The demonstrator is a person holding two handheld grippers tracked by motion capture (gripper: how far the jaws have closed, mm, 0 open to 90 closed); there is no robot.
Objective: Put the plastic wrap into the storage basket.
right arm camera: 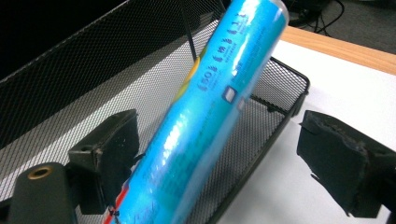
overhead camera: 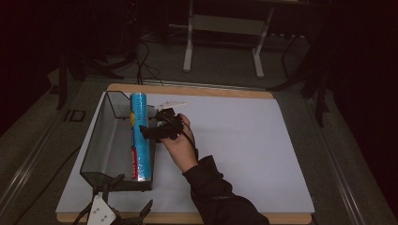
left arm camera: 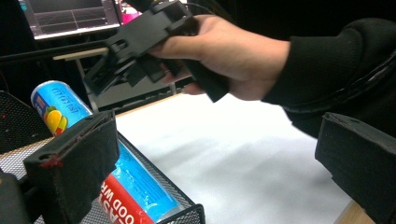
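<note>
A long blue tube (overhead camera: 141, 136) with a red end lies tilted in a black mesh basket (overhead camera: 96, 140), resting on its right rim. A hand holds my right gripper (overhead camera: 149, 124) open across the tube's middle. In the right gripper view the blue tube (right arm camera: 210, 116) passes between the wide jaws of the right gripper (right arm camera: 219, 140), one jaw inside the basket (right arm camera: 93, 60), the other over the white table. My left gripper (overhead camera: 129, 197) is open with nothing between its jaws at the basket's near end. The left gripper (left arm camera: 210, 154) looks at the tube (left arm camera: 140, 186) and the right gripper (left arm camera: 100, 70).
A white mat (overhead camera: 244, 150) covers the wooden table (overhead camera: 197, 89); its right half is bare. A white-legged stand (overhead camera: 223, 28) and cables sit on the floor beyond the table. A monitor (left arm camera: 70, 16) glows behind the basket (left arm camera: 159, 168).
</note>
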